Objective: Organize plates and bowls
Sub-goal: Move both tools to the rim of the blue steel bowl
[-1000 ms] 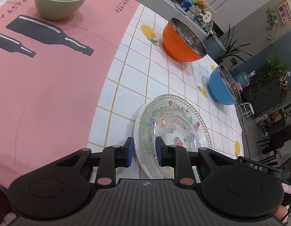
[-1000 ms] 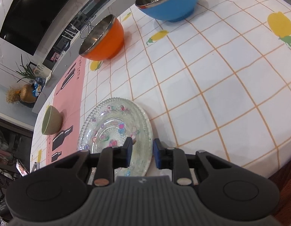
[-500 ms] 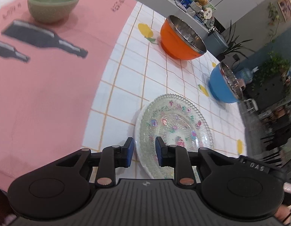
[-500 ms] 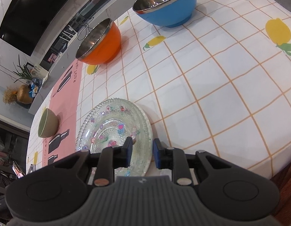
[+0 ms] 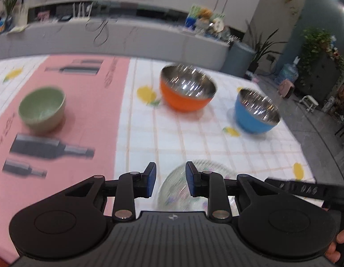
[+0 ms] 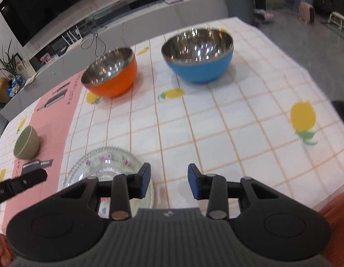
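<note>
orange bowl (image 5: 186, 93), blue bowl (image 5: 256, 114), green bowl (image 5: 41, 109)

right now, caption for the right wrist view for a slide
Open right gripper above the glass plate on the checked cloth, with orange bowl and blue bowl beyond.

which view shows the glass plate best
The right wrist view: the glass plate shows its beaded rim and flower pattern fairly sharply, only its near edge hidden by the gripper. In the left wrist view it is blurred and mostly covered by the gripper body.
</note>
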Demonstrator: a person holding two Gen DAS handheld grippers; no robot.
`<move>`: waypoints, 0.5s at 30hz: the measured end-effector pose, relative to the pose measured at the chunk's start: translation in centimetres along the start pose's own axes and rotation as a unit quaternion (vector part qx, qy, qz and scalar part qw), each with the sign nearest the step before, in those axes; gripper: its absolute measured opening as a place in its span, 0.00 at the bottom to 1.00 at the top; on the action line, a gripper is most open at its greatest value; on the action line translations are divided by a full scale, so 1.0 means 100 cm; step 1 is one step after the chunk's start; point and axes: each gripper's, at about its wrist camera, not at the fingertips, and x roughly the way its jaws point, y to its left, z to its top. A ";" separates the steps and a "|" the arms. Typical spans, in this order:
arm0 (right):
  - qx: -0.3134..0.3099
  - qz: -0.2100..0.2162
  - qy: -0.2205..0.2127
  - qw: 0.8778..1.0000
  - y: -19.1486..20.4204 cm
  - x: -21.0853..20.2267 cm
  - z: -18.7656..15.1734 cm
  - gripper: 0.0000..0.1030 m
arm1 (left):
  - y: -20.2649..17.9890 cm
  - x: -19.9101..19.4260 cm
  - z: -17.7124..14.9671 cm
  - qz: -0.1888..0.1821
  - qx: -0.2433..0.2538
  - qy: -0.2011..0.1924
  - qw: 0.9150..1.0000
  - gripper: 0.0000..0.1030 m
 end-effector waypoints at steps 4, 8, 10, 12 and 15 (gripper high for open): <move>-0.027 -0.011 -0.002 1.000 0.002 -0.007 0.013 0.37 | -0.021 0.004 0.024 -0.008 0.032 0.001 0.999 0.31; -0.031 -0.011 -0.024 0.999 -0.002 -0.017 0.032 0.45 | -0.045 0.013 0.048 -0.012 0.076 -0.005 0.997 0.31; -0.023 -0.016 -0.039 0.999 -0.004 -0.019 0.044 0.48 | -0.057 0.019 0.059 -0.014 0.098 -0.010 0.995 0.31; -0.019 -0.023 -0.055 0.998 -0.008 -0.023 0.058 0.49 | -0.069 0.025 0.071 -0.015 0.115 -0.008 0.993 0.34; -0.005 -0.038 -0.070 0.997 -0.012 -0.024 0.079 0.64 | -0.086 0.036 0.085 -0.003 0.138 -0.012 0.990 0.34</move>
